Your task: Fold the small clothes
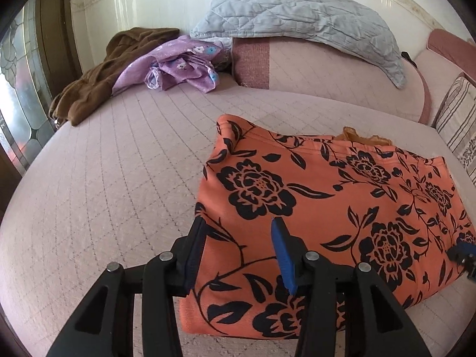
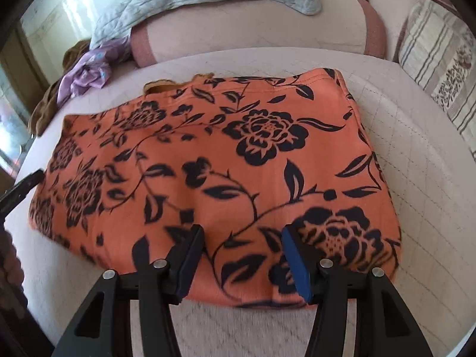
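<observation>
While the orange floral garment [image 1: 312, 196] lies folded flat near the front edge of the pink bed [image 1: 104, 178], both grippers hover over its near edge. The left gripper [image 1: 238, 255] and the right gripper [image 2: 242, 263] (blue-padded fingers) stand spread apart, holding nothing.

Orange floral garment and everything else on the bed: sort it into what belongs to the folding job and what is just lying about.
Job:
- orange floral garment, lying on the bed
- left hand-held gripper, open over it
- right hand-held gripper, open over it

Lying about:
- purple floral cloth
- brown garment
- grey quilted pillow
- striped cushion
</observation>
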### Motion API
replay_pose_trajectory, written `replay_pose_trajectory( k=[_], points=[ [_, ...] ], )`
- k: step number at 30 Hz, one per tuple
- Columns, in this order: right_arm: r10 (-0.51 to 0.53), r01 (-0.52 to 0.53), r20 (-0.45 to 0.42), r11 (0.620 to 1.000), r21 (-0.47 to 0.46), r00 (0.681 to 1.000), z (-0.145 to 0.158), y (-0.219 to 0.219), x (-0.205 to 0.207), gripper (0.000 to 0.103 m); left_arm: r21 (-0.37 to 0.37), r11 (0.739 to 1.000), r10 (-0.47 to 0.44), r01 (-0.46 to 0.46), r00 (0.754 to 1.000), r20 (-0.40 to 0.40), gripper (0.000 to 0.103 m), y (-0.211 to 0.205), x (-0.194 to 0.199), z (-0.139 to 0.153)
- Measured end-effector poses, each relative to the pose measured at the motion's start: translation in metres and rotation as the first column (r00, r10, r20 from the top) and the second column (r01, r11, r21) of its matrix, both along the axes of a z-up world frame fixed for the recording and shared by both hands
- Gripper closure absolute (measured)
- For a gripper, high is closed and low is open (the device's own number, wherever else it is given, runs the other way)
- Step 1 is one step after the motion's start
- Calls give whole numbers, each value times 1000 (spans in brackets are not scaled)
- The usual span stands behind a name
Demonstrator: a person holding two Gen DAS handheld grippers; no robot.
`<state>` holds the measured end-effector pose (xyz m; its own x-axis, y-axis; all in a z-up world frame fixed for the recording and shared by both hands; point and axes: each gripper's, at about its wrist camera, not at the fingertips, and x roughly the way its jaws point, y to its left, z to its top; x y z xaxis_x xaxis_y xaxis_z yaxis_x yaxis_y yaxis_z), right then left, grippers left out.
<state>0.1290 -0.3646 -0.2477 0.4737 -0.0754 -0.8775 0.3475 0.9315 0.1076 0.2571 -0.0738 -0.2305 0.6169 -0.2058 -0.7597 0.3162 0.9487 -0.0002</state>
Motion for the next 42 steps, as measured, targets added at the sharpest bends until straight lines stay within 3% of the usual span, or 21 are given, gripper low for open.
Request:
replay_pose_trajectory(
  k=[4, 7, 11, 12, 16, 20, 24, 27, 35, 37, 39, 42],
  points=[
    [-32, 32, 74, 999, 3, 997, 17, -10, 8, 45, 4, 1000, 7, -7, 1000, -8, 57, 0, 2, -3],
    [-113, 118, 97, 992, -44, 989, 16, -30, 26, 45, 4, 1000, 11, -11, 1000, -12, 57, 2, 4, -5],
    [-214, 214, -22, 977, -3, 977, -17, -63, 35, 46, -3, 1000, 21, -21, 1000, -24, 57, 3, 7, -7],
    [-221, 221, 2, 975, 15, 975, -17, -65, 32, 46, -3, 1000, 22, -22, 999, -25, 57, 4, 7, -7],
    [-188, 188, 39, 982, -2, 981, 4, -62, 47, 46, 8, 1000, 19, -18, 999, -33, 57, 2, 9, -10],
    [-236, 238, 72, 971, -7, 969, 18, -77, 83, 45, 20, 1000, 19, -18, 999, -35, 57, 2, 11, -12],
    [-339, 341, -59, 940, 22, 939, -17, -109, 118, 44, 14, 1000, 29, -28, 997, -71, 53, 4, 18, -19],
    [-306, 305, -54, 952, -22, 951, -14, -110, 126, 43, 9, 999, 42, -42, 994, -98, 51, 7, 23, -23],
    [-194, 183, 74, 975, 129, 978, 17, -64, 58, 43, -5, 1000, 5, -5, 998, -56, 51, 4, 12, -11],
    [-156, 145, 87, 982, 124, 984, 19, -47, 30, 43, 47, 999, 0, 4, 997, -75, 50, -1, 12, -20],
    [-133, 124, 69, 985, 124, 989, 13, -36, 8, 42, 92, 996, 2, 5, 997, -80, 42, -4, 13, -28],
    [-97, 92, 48, 991, 97, 994, 5, -28, -21, 42, 77, 997, 9, -3, 997, -74, 41, 0, 11, -24]
  ],
)
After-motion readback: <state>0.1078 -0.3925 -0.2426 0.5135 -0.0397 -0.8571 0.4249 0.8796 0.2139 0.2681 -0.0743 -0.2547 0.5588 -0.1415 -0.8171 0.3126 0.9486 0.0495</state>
